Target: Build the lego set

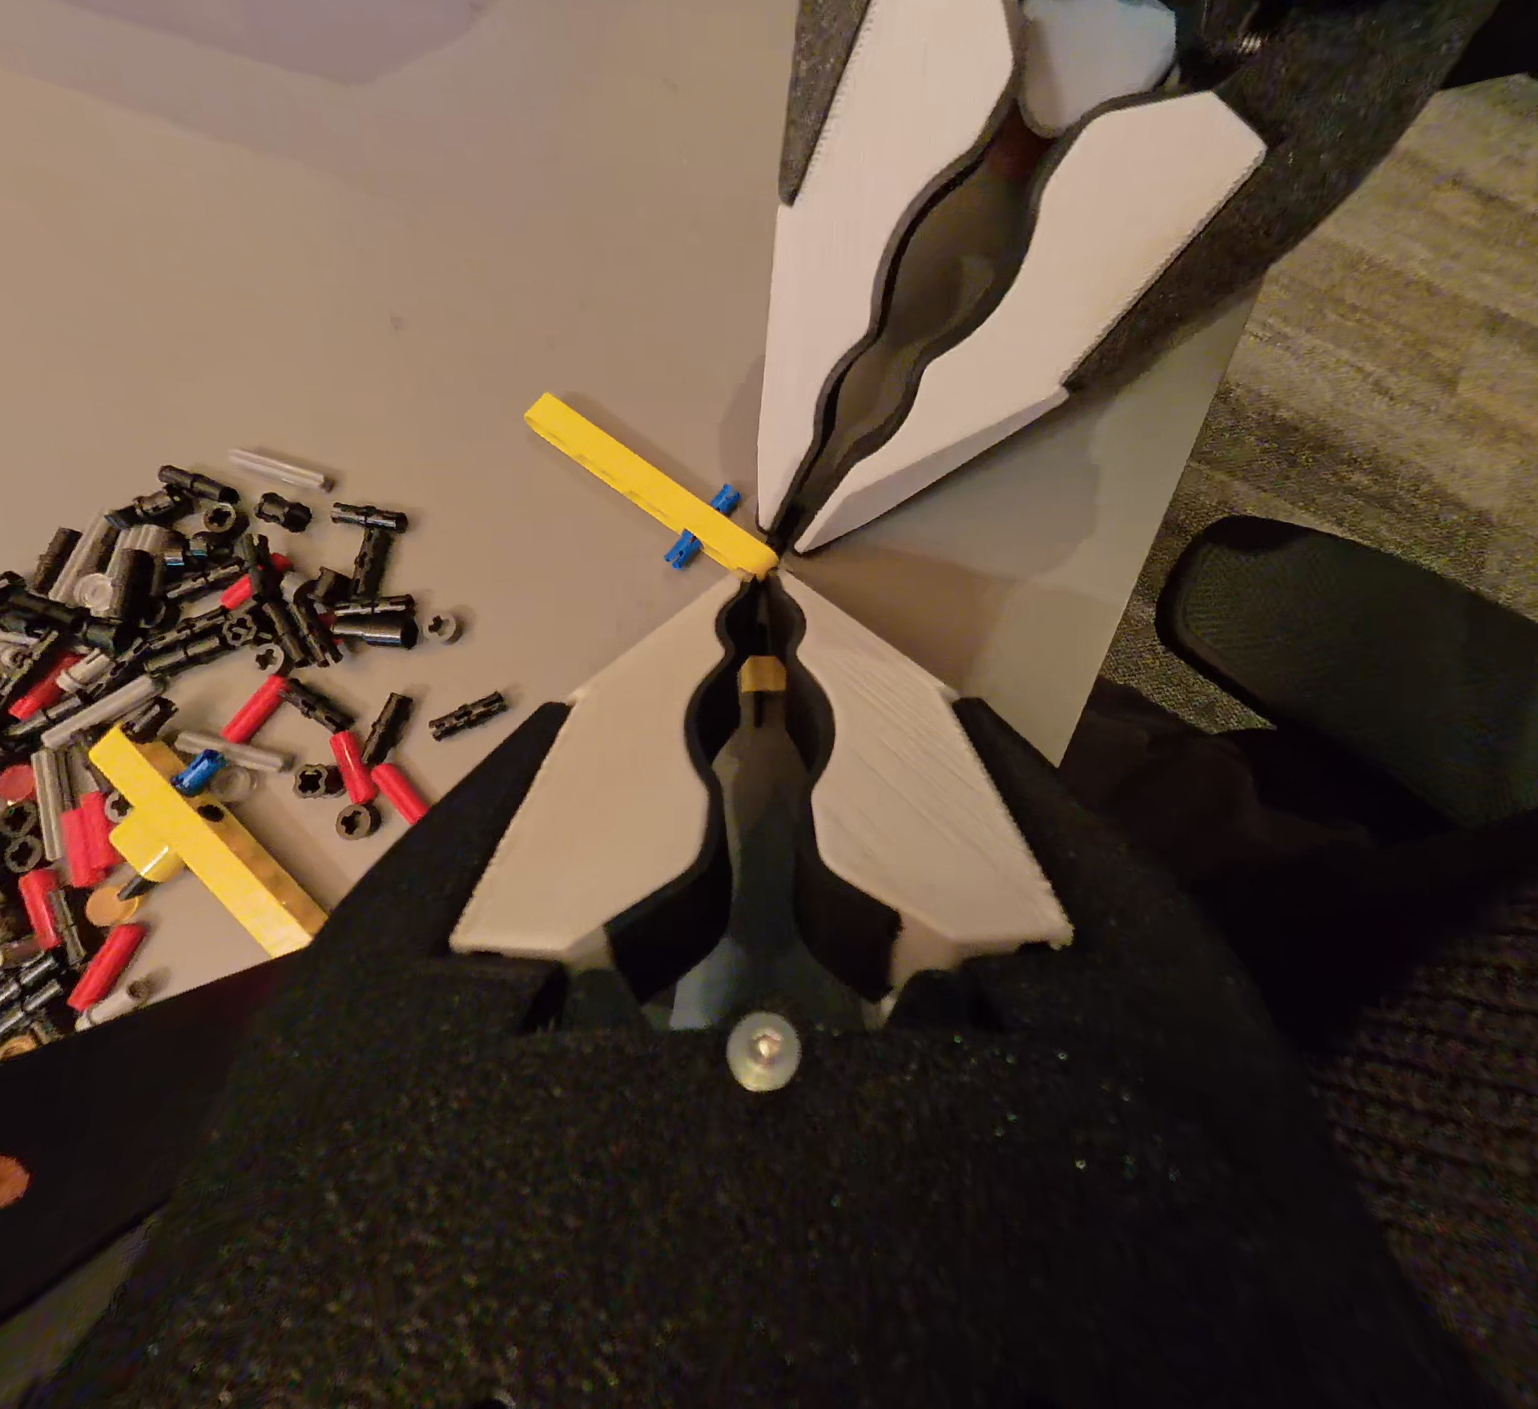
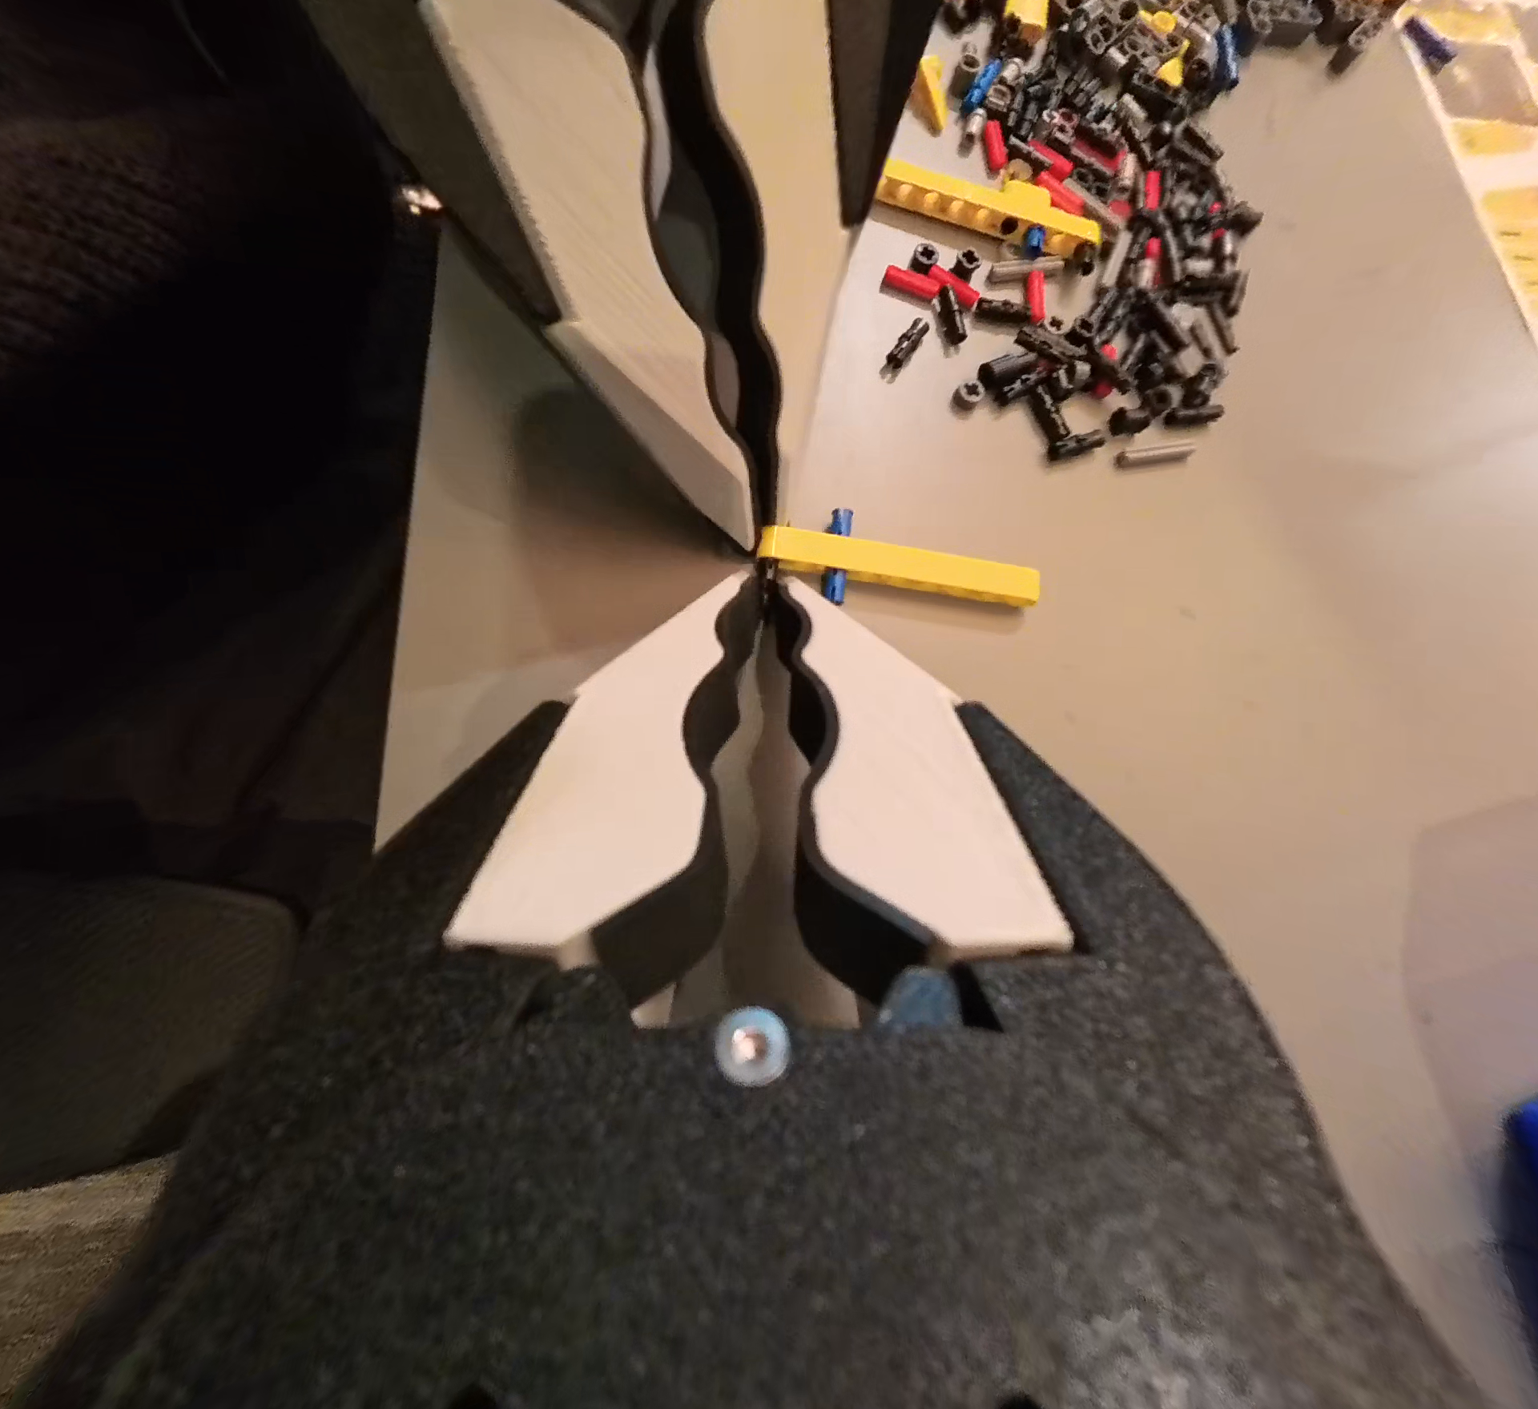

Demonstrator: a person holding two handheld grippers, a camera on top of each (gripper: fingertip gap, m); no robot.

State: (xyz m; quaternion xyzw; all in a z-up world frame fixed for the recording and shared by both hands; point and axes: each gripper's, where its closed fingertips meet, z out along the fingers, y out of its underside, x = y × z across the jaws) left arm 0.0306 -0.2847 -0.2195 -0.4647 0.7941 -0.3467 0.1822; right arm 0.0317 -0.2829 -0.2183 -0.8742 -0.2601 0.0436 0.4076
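Both grippers meet tip to tip at one end of a yellow beam (image 1: pixel 649 483), which juts out level above the table (image 1: pixel 333 245). The left gripper (image 1: pixel 761 578) has its jaws closed to the tips, which meet the beam's near end; whether it pinches the beam itself or a small dark part at that end cannot be told. The right gripper (image 2: pixel 761 587) is likewise closed, its tips at the same end, from the opposite side. A blue pin (image 1: pixel 703 524) crosses the beam just beyond the tips. Further out from the left gripper, to its left, lies a pile of pins (image 1: pixel 166 662) in black, red and grey, with a second yellow beam (image 1: pixel 208 845) among them. Risk, as a judgement: the hold is on the very end only, so the long free length could lever the beam out of the tips if either gripper twists or eases, and it would fall to the table.
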